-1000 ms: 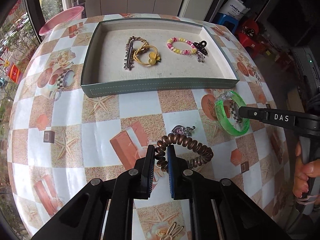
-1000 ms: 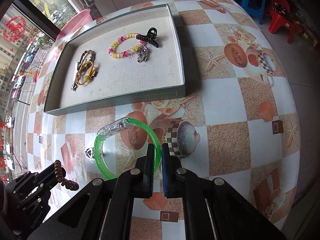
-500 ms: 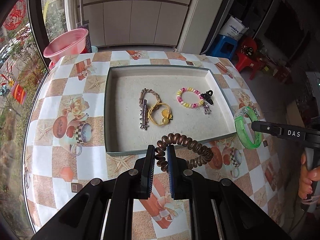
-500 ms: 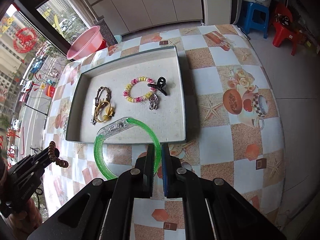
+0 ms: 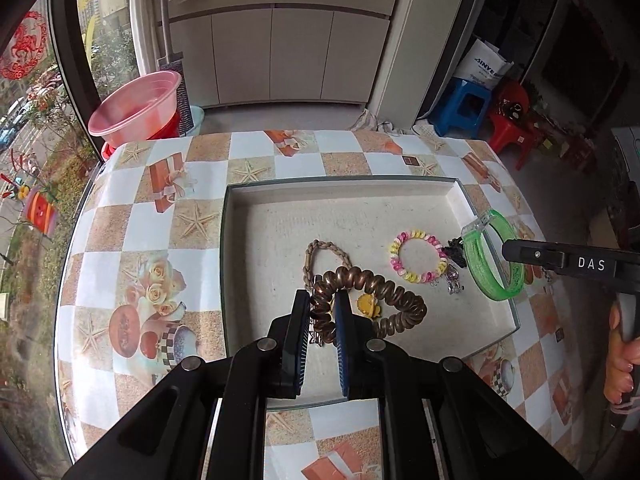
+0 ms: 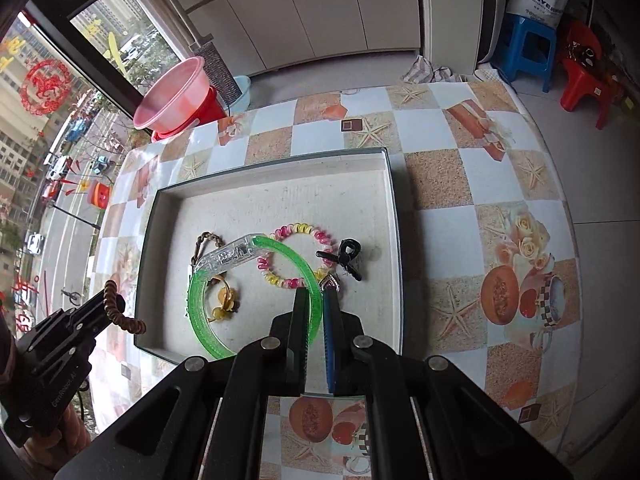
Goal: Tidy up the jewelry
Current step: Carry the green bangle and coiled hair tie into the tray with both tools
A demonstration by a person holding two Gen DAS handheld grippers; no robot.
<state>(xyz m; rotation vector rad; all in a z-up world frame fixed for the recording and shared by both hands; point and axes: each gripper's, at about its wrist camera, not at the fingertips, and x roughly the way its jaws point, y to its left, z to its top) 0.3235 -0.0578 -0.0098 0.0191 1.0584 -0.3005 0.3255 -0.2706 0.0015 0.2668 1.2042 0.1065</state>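
Observation:
My left gripper (image 5: 322,300) is shut on a brown spiral hair tie (image 5: 384,300) and holds it in the air over the grey tray (image 5: 344,204). My right gripper (image 6: 316,300) is shut on a green bangle (image 6: 200,312) with a clear clasp, held above the tray; it also shows in the left wrist view (image 5: 486,264). In the tray lie a braided brown bracelet (image 5: 316,256), a yellow hair tie (image 6: 224,304), a pink-yellow bead bracelet (image 5: 416,256), a black claw clip (image 6: 346,256) and a small silver charm (image 5: 452,280).
The tray sits on a table with a checkered patterned cloth (image 5: 152,240). A pink basin (image 5: 136,108) stands on the floor beyond the far left edge. Blue and red stools (image 6: 532,48) stand at the back right. White cabinets (image 5: 280,52) are behind.
Both grippers have lifted off the table and moved forward over the tray, the left carrying the brown hair tie, the right the green bangle.

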